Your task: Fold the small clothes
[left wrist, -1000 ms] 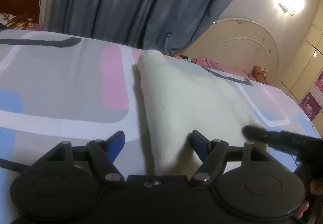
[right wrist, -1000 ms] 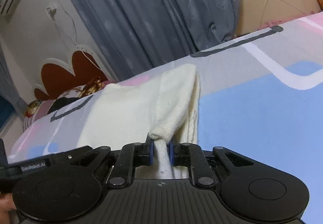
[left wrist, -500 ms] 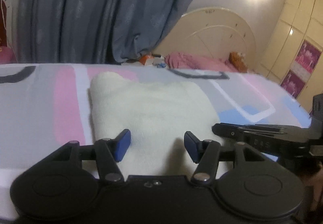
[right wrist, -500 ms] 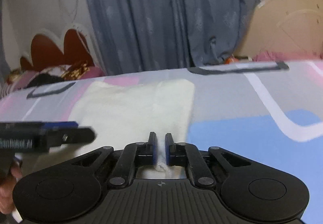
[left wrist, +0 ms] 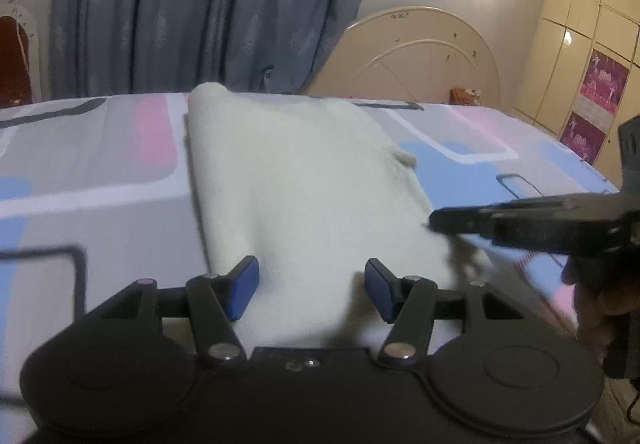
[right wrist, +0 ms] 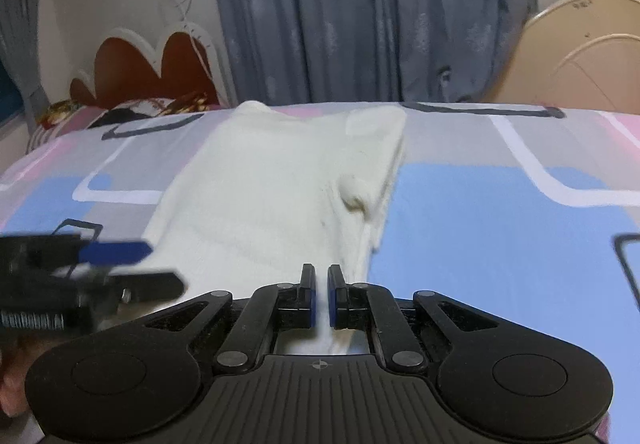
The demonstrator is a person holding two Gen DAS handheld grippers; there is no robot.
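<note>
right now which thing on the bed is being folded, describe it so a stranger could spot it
Start at the bed with the sheet of grey, pink and blue blocks, in front of the blue-grey curtain. Lying across its middle is a cream knitted garment, its near edge pinched in the right gripper. It is the only plain, pale, fuzzy thing on that patterned sheet.

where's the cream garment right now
The cream garment lies flat on the patterned bedsheet, mid-frame in both wrist views; the right gripper pinches its near edge.
</note>
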